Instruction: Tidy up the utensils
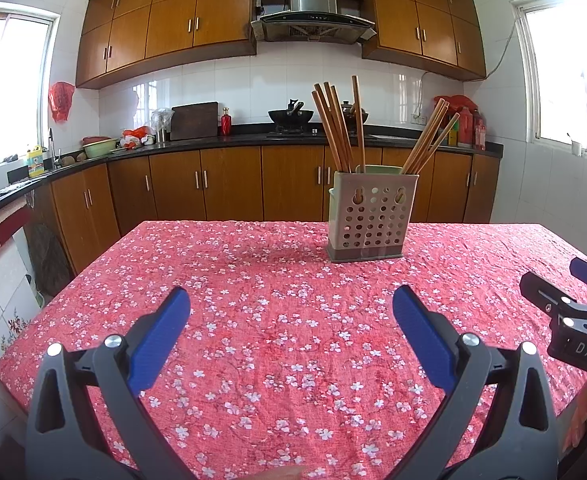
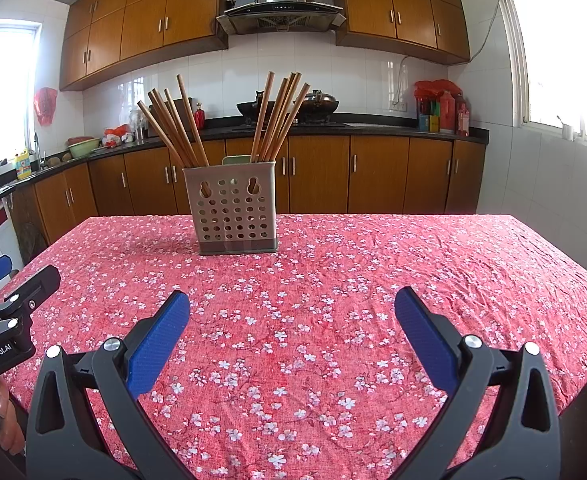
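- The left gripper (image 1: 291,304) hovers over the worktop (image 1: 253,320), its fingers (image 1: 161,340) spread wide and holding nothing.
- The right gripper (image 2: 292,306) is the same, wide apart and empty.
- The perforated chopstick holder (image 2: 235,210) stands upright at the far side of the floral cloth, with two bundles of wooden chopsticks (image 2: 181,128) leaning outward inside it.

Ahead of the left tool (image 1: 291,300), wooden chopsticks (image 1: 335,132) stand in a matt, perforated plastic holder (image 1: 371,216); crinkled floral cloth (image 1: 273,320) covers the worktop. The tool's blue pads (image 1: 161,340) look ribbed and matt.
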